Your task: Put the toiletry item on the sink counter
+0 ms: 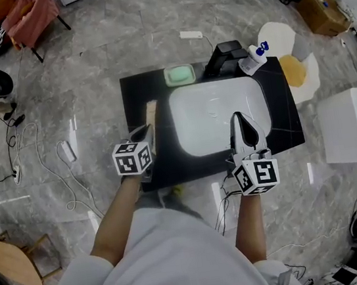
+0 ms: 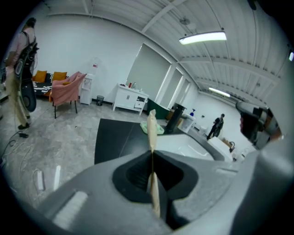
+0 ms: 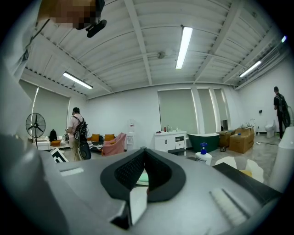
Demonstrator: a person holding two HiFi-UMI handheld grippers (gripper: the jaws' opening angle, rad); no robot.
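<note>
- The left gripper (image 2: 151, 156) was pinched shut on a thin, flat, tan toiletry item (image 2: 151, 128). The item showed edge-on and jutted forward past the gripper's tips.
- From the head view, the item (image 1: 152, 117) hung over the bare left strip of the black sink counter (image 1: 137, 95), just beside the white basin (image 1: 218, 116). No view showed whether it touched the surface.
- The step in hand appeared to be the set-down. It would go best with the item's far end brought to the counter first and its length then laid flat along that strip.
- The gripper should part only once the counter bore the item. A thing this thin and light would probably skid or tip if dropped.
- The item should probably stay on the outer side of the basin's rim so it could not slide into the bowl. The left strip looked narrow.
- The right gripper (image 1: 243, 125) was pressed together with nothing in it. It hovered over the basin's near right side and was best kept there, out of the way.
- A green soap dish (image 1: 180, 74), a black faucet (image 1: 222, 57) and a pump bottle (image 1: 254, 59) stood along the back edge, well apart from the landing spot.
</note>
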